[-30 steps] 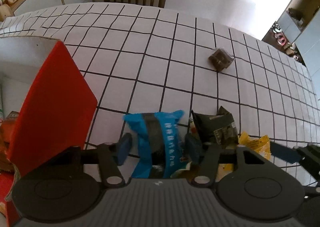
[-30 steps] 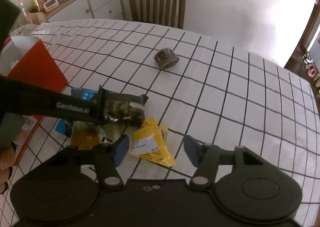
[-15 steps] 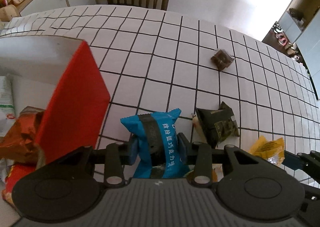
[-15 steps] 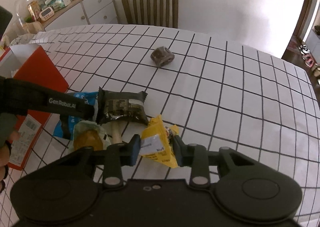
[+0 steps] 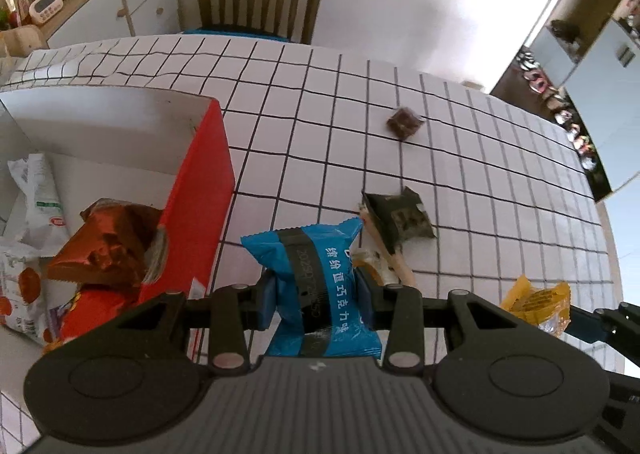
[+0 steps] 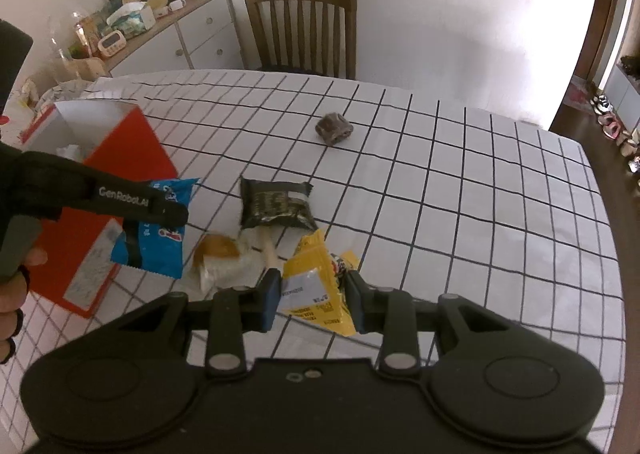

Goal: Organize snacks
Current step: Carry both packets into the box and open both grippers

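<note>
Left gripper (image 5: 316,300) is clamped on a blue crinkly foil snack packet with a black band (image 5: 316,286), held clear of the tablecloth just right of the open red cardboard box (image 5: 200,190); its jaws have just been closing on it. Right gripper (image 6: 310,296) pinches a yellow plastic snack sachet (image 6: 316,286), jaws likewise just closed, sachet lifted off the cloth. Packet print partly hidden by pads, lower edge cut off by gripper body. Box contents only partly visible: copper-brown foil bag (image 5: 108,250), white wrappers. Pale wrapper with something orange-brown inside (image 6: 220,254) next to the black foil pack (image 6: 276,204); can't identify it. Small dark-brown wrapped lump (image 6: 334,128) sits well apart. Surface: white tablecloth with black grid (image 6: 460,194). Wooden slat-back chair (image 6: 300,26) behind, cluttered white sideboard (image 6: 180,38) at left.
</note>
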